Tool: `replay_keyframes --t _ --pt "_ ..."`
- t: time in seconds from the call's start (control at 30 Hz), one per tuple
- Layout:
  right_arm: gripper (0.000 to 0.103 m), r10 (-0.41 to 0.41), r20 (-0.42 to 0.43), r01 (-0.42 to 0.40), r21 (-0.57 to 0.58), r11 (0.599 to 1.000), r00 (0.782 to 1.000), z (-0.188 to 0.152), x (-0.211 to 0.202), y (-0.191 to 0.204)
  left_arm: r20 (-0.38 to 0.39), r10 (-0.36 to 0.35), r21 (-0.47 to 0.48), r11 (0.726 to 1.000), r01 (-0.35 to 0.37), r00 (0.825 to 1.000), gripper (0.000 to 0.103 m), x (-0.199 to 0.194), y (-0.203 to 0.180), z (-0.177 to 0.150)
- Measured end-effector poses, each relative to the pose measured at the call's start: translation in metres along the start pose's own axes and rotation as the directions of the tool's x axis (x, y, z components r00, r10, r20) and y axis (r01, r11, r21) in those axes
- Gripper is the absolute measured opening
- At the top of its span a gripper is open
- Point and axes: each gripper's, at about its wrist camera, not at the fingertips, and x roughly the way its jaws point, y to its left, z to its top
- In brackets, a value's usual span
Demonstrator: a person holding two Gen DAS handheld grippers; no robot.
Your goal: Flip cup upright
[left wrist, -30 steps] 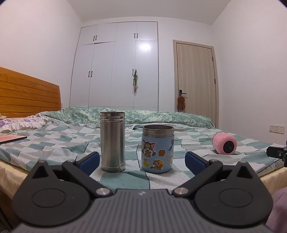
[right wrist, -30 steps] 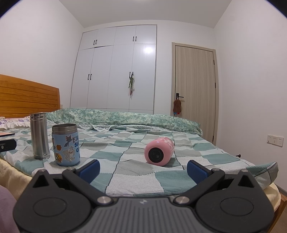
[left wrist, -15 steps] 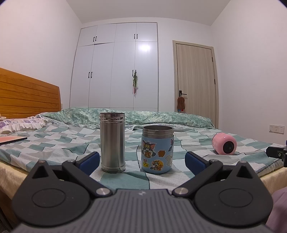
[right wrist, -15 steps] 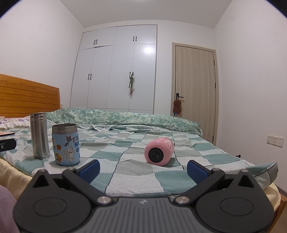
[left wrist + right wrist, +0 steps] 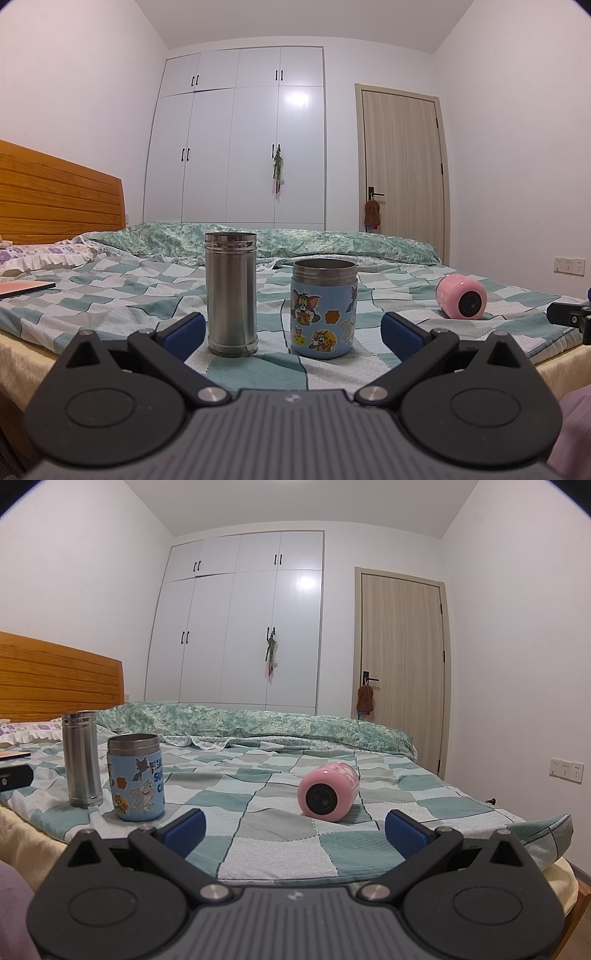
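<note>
Pink cup [image 5: 328,791] lies sideways on bed [image 5: 280,834]; smooth, rolls easily. Right gripper [image 5: 294,825] jaws apart, empty: clamp across mid-body.

"What sort of place is this?"

"A bedroom in someone's home. The bed [image 5: 332,849] fills most of the floor, spread with a green and white checked sheet, with a wooden headboard [image 5: 55,195] against the left wall and a leafy green quilt [image 5: 258,723] bunched along the far side."

"Anything else?"

"A white built-in wardrobe [image 5: 240,140] reaches the ceiling on the back wall. Beside it stands a pale wooden door [image 5: 402,664], something brown hanging from its handle."
</note>
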Motion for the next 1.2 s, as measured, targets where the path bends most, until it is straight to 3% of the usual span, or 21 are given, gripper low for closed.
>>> replay_keyframes --t 1.2 --pt "0.103 -0.003 -0.016 0.003 0.000 1.000 1.000 -0.0019 0.0024 -0.0018 -0.004 -0.003 0.005 1.000 0.003 1.000 0.103 0.0011 -0.0044 0.0023"
